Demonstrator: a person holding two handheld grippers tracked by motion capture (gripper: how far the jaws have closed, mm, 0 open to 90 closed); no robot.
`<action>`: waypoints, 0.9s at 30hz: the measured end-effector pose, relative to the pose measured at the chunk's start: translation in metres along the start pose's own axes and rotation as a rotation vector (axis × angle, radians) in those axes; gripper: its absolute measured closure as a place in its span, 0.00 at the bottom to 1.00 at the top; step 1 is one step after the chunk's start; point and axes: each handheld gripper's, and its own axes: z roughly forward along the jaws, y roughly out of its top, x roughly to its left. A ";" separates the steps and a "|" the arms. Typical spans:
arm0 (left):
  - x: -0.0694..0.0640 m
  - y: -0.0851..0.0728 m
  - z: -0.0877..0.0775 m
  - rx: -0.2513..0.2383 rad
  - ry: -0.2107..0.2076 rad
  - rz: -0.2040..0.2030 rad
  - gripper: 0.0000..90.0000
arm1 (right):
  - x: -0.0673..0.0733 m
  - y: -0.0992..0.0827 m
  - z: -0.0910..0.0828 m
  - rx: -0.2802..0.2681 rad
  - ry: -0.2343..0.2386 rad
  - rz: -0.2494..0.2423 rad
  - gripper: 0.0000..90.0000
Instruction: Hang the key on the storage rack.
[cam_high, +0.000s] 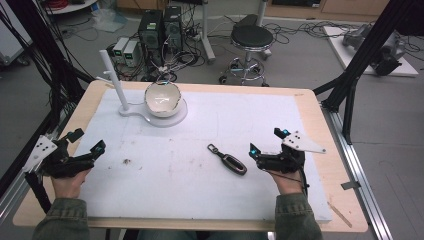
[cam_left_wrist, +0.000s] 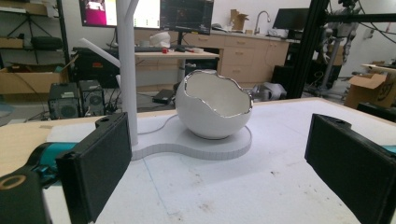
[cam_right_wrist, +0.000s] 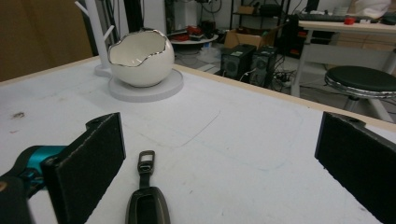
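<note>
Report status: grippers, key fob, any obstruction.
Left gripper open, holding nothing. Right gripper open beside key fob, not touching. Fob flat on mat; bowl far off.

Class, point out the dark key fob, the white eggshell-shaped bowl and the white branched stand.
dark key fob (cam_high: 230, 161), high view, on its body.
white eggshell-shaped bowl (cam_left_wrist: 210, 116), left gripper view, on its outer wall.
white branched stand (cam_high: 113, 75), high view, on its upright post.
</note>
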 end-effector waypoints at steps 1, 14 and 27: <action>0.000 0.000 0.000 0.001 -0.001 0.000 0.09 | 0.000 0.001 0.001 0.001 0.002 -0.002 0.01; 0.001 0.000 -0.001 -0.001 0.004 -0.013 0.09 | 0.008 0.019 0.028 0.080 0.060 -0.006 0.01; 0.004 0.000 -0.003 -0.006 0.007 -0.027 0.09 | 0.020 0.038 0.057 0.161 0.122 -0.069 0.01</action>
